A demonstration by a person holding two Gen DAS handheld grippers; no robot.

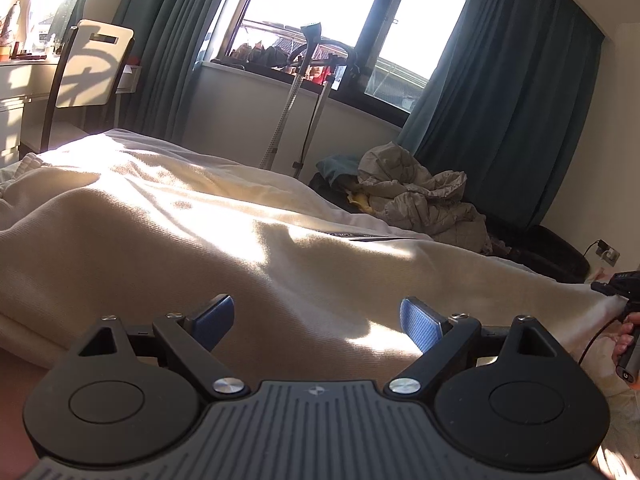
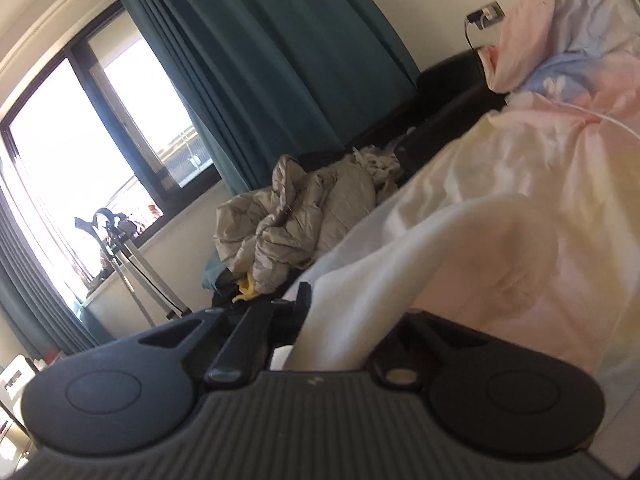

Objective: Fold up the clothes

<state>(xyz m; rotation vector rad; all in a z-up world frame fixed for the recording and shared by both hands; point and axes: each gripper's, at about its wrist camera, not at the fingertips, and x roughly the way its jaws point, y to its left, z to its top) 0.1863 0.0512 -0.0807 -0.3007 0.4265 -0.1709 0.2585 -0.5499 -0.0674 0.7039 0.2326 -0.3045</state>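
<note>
A large cream knit garment (image 1: 168,240) lies spread over the bed, sunlit in patches. My left gripper (image 1: 316,322) is open and empty, its blue pads (image 1: 420,324) wide apart just above the garment's near part. My right gripper (image 2: 320,320) is shut on a white-cream edge of the garment (image 2: 360,300), which bunches out between its jaws. In the left wrist view the right gripper (image 1: 618,284) shows at the far right, pinching the garment's end and pulling it taut.
A crumpled grey quilted jacket (image 1: 416,196) lies on a dark heap beside the bed. A garment steamer stand (image 1: 296,92) stands under the window. A chair (image 1: 88,68) and desk are at the left. A pastel duvet (image 2: 560,92) is piled at the right.
</note>
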